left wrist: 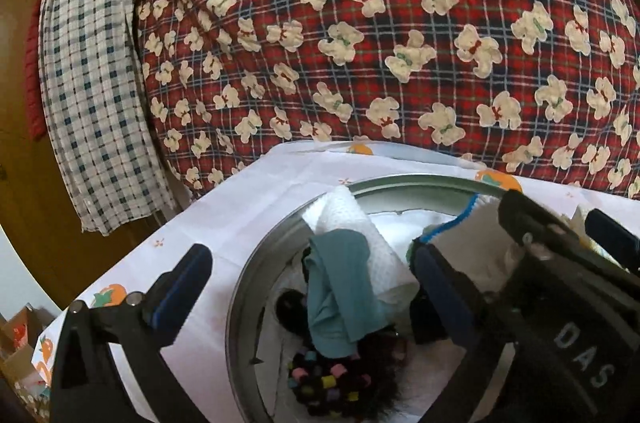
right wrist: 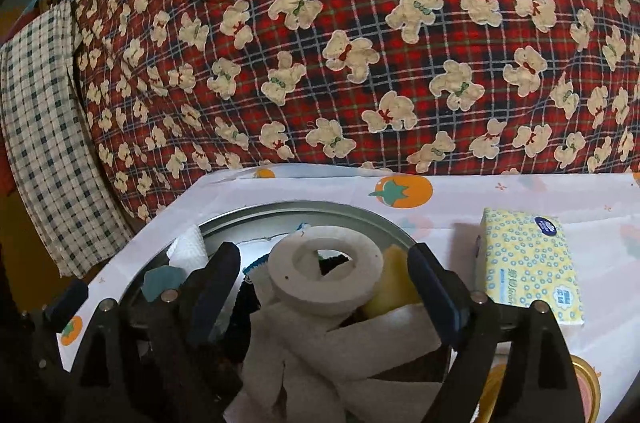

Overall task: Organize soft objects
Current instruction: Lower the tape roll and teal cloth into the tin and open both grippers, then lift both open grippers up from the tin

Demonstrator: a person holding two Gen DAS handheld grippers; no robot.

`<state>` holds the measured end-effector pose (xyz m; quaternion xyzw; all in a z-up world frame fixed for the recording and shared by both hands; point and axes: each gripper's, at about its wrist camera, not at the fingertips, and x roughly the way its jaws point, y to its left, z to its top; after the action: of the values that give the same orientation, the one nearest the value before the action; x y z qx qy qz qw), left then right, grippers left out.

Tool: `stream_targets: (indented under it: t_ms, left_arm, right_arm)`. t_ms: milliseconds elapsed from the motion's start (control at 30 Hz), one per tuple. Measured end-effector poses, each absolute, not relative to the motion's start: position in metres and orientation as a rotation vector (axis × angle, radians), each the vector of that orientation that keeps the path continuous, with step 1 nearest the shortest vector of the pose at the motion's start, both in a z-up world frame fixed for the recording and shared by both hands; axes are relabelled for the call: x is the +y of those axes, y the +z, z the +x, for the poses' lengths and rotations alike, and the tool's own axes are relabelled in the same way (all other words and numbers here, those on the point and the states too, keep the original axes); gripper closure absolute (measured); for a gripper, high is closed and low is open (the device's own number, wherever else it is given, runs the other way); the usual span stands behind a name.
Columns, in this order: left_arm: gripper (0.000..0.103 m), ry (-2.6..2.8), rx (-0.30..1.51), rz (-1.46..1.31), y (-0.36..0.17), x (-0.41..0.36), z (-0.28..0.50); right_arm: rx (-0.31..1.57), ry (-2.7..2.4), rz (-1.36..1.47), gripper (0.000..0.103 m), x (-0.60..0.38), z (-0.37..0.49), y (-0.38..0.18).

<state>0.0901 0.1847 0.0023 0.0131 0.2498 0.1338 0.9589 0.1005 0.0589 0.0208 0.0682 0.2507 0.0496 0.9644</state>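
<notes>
Metal basin (right wrist: pixel 320 209) on the worktop (right wrist: pixel 520 207), heaped with soft objects: white foam ring (right wrist: pixel 324 281) uppermost, teal cloth (left wrist: pixel 340 287) at left. Left tool (left wrist: pixel 312 287) and right tool (right wrist: pixel 324 287) both spread wide, gripping nothing. Best lowered squarely astride one item before closing.

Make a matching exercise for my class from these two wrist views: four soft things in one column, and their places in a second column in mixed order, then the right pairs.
Things
1. white foam ring
2. tissue pack
3. teal cloth
4. checked cloth

Places
A. hanging at the left, beside the bear-print quilt
B. on the tablecloth, outside the metal basin
C. on top of the pile, between the right gripper's open jaws
D. in the basin, draped over a white paper roll

Pairs: 1-C, 2-B, 3-D, 4-A
</notes>
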Motion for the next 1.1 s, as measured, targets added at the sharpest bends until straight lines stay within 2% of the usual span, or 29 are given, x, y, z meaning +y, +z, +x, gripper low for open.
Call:
stream_targets:
  t_ms: [433,800,1100]
  left_arm:
    - [0.001,0.292,0.419,0.063,0.003,0.179,0.08]
    - [0.0,0.318,0.315,0.092,0.001,0.173,0.066]
    - [0.0,0.281,0.299,0.048,0.004,0.18,0.062]
  right_arm:
    - [0.32,-0.021,0.151,0.015,0.036,0.07,0.02]
    - [0.285,-0.037,0.089,0.015,0.04,0.068,0.012]
    - [0.285,-0.024,0.118,0.015,0.036,0.062,0.01]
